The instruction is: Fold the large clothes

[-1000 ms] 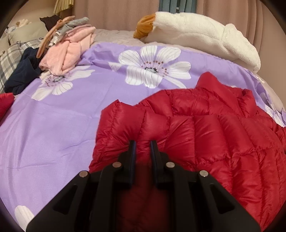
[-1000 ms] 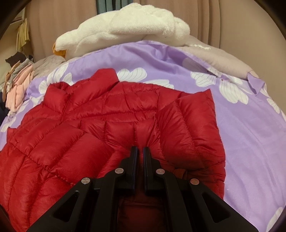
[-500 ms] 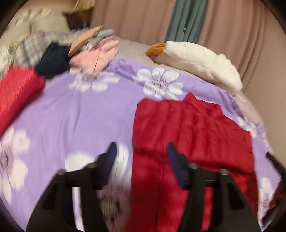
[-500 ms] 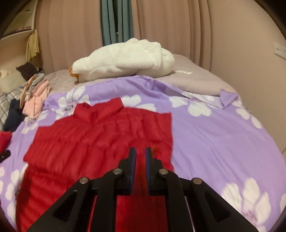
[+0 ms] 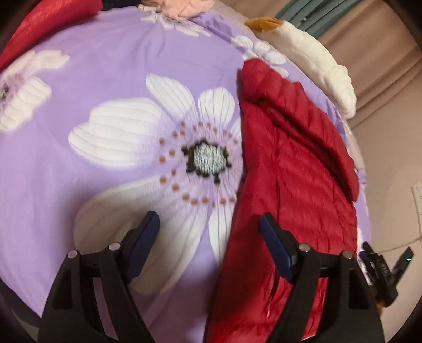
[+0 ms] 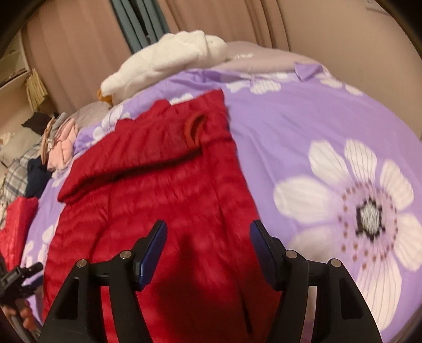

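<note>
On the bed [image 5: 105,79], the folded jacket [image 6: 158,198] is lying near the edge; the left gripper [image 5: 209,232] and the right gripper [image 6: 208,245] are opening, holding nothing, so the puffy sleeve [image 6: 147,147] is maybe springing back.

Bed had a purple bedspread [image 6: 303,137] with big white flowers, a white plush goose [image 6: 168,60] with orange beak lay at its far end by beige curtains [image 6: 232,18], and a pink garment pile [image 6: 62,143] sat near plaid fabric [image 6: 15,171].
</note>
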